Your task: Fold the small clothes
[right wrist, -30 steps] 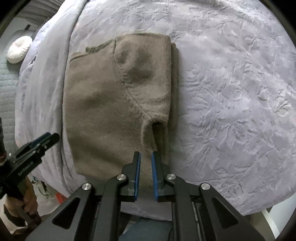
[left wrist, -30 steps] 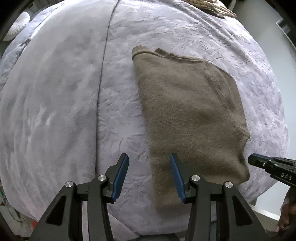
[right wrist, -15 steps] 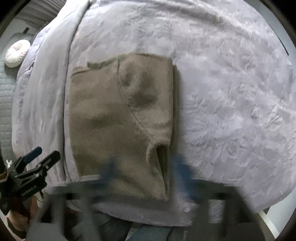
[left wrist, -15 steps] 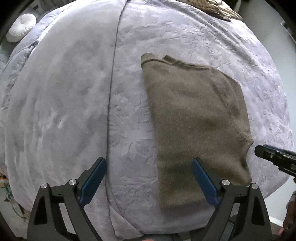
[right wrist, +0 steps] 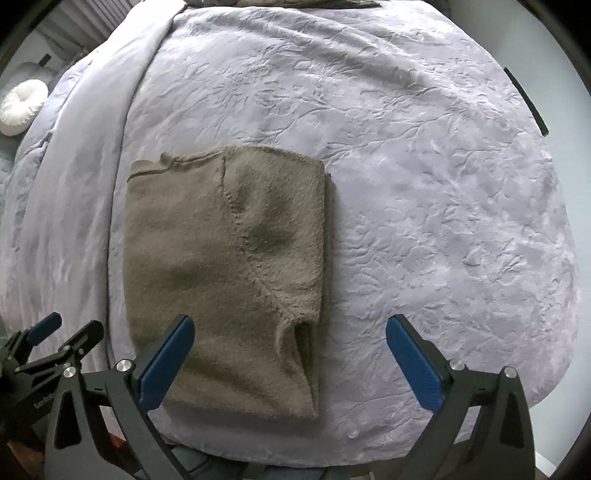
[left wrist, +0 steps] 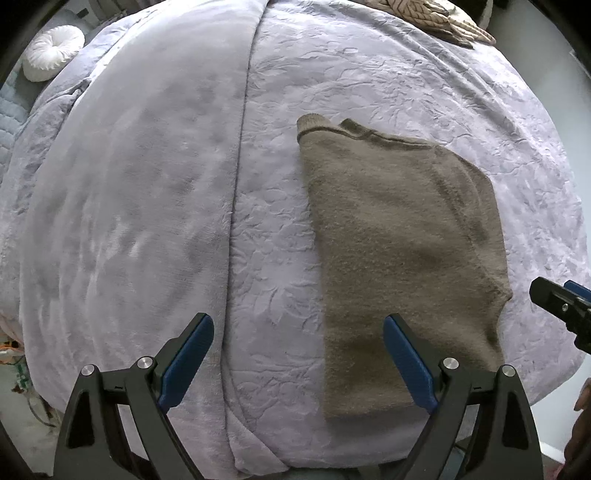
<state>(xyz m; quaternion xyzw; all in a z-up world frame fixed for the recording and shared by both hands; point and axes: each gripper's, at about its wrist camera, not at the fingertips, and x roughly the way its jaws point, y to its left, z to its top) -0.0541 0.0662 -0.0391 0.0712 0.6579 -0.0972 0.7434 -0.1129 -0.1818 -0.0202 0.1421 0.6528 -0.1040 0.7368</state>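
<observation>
While both grippers hang above it pointing down, a folded olive-brown knitted sweater (left wrist: pixel 402 258) lies flat on a bed covered by a pale lavender embossed bedspread (left wrist: pixel 280 229), near the bed's front edge. In the left wrist view the left gripper (left wrist: pixel 299 354), black-framed with blue pads, stands wide open; its right pad hovers over the sweater's lower part and its left pad over bare bedspread, neither pressing on the fabric. The ribbed collar (left wrist: pixel 314 123) of the sweater points away from the camera, and a sleeve is folded in along the garment's right side. To the right, the tip of the other gripper pokes into the frame just past the sweater's edge.

In the right wrist view the right gripper (right wrist: pixel 290 356) is spreading its jaws wider, with the sweater's lower right corner and its cuff opening (right wrist: pixel 299 343) below the gap but untouched by either pad. The left gripper shows at the lower left there, apart from the cloth.

A white round tufted cushion (left wrist: pixel 51 51) rests beyond the bed's far left corner, and a beige cable-knit garment (left wrist: pixel 432 16) lies at the bed's far edge. A smoother lavender blanket (left wrist: pixel 129 192) covers the bed's left part.
</observation>
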